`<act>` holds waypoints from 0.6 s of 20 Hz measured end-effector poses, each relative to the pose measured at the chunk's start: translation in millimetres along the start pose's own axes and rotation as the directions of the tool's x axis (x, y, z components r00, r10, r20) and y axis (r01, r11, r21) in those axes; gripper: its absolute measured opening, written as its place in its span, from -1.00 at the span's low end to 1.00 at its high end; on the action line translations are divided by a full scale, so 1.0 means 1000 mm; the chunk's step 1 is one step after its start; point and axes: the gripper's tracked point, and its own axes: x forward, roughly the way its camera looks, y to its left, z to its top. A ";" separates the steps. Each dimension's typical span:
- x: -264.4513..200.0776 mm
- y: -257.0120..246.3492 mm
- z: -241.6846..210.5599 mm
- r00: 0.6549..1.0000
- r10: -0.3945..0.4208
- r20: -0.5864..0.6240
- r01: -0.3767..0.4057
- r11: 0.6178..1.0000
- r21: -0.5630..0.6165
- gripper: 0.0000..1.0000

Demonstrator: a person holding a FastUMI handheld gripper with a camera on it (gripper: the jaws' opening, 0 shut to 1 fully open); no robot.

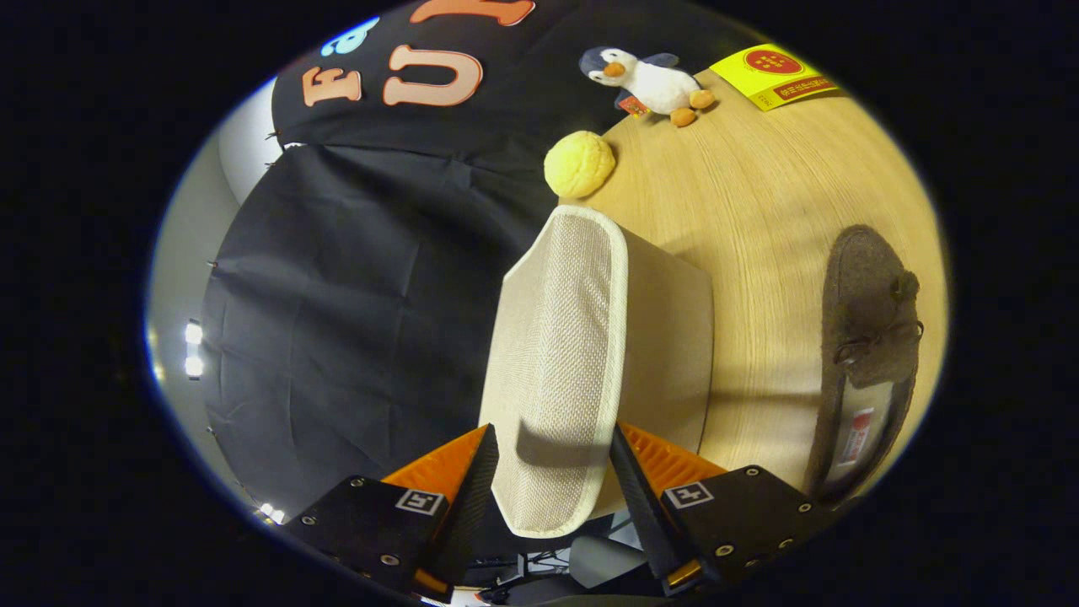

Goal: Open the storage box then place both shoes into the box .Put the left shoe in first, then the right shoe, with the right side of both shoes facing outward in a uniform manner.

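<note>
Between the fingers – lid [560, 371] of storage box [666, 337] | gripper [552, 472] pinching its edge | brown shoe [868, 354] lies beside box

Light wooden table [759, 211] fills right half of frame. On it: beige storage box [666, 337] centre, brown shoe [868, 337] far right, yellow bun [579, 163], plush penguin [653, 83], yellow card [771, 74] along top.

No legible text on anything.
</note>
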 end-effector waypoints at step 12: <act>0.013 0.156 0.003 0.995 0.102 -0.019 -0.103 0.960 -0.262 -0.09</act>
